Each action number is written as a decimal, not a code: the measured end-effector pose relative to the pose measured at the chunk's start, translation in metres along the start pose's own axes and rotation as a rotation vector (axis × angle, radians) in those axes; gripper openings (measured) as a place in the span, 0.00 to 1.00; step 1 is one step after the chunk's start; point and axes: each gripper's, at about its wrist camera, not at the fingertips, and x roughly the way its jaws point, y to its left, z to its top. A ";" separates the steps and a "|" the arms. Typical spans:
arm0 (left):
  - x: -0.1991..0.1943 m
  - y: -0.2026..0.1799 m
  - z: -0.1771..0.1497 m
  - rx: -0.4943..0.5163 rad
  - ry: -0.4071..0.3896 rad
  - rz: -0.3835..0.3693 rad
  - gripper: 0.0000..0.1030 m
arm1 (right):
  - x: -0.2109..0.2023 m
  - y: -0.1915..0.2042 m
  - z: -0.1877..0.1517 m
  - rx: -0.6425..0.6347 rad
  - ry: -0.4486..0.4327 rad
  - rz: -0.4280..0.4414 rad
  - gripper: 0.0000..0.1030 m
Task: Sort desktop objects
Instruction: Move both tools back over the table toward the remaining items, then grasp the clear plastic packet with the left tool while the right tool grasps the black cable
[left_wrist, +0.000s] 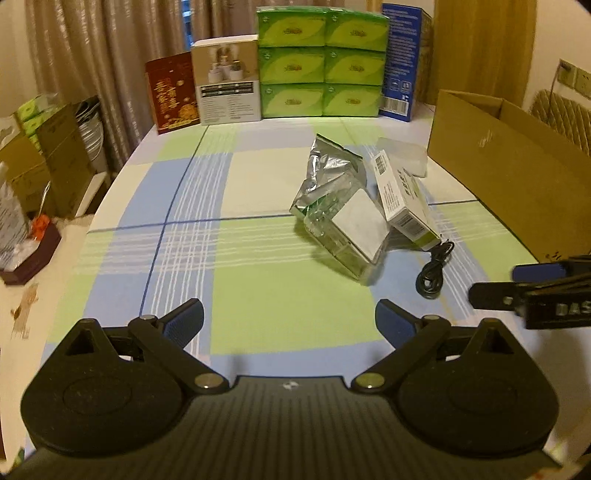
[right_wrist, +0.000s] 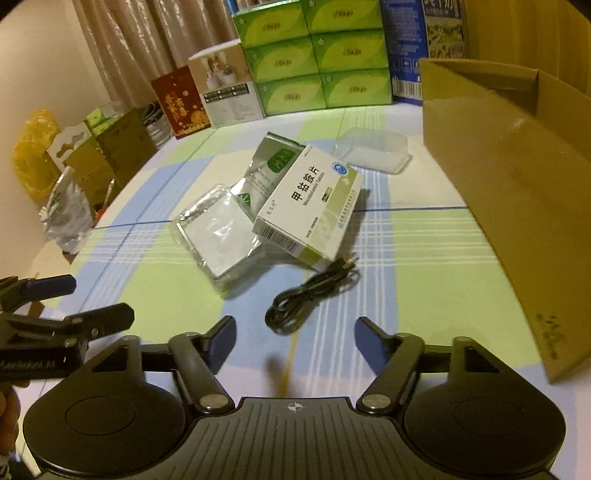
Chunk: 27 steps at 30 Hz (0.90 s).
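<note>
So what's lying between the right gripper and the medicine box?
The coiled black cable, on the tablecloth ahead of the open right gripper and just short of the medicine box; the right wrist view shows it.

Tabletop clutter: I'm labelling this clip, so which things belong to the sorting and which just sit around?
To sort: medicine box, foil pouch, clear packet, black cable, plastic tray, cardboard box.

Just around: green tissue packs, blue carton, red box.

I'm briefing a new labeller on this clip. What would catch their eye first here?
Likely the small heap at mid-table: a white medicine box leaning on a foil pouch and a clear packet, with a coiled black cable just in front. Next, the big open cardboard box along the right edge and the stack of green tissue packs at the back. Both tools, left and right, are open and empty.
</note>
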 end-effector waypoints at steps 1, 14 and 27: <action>0.004 0.001 0.001 0.012 -0.003 -0.007 0.94 | 0.006 0.001 0.001 0.006 0.003 -0.004 0.58; 0.046 0.008 0.007 0.092 -0.012 -0.087 0.84 | 0.053 0.024 0.007 -0.116 -0.018 -0.170 0.44; 0.059 -0.013 0.018 0.228 -0.052 -0.143 0.85 | 0.023 -0.012 -0.001 -0.119 -0.005 -0.208 0.19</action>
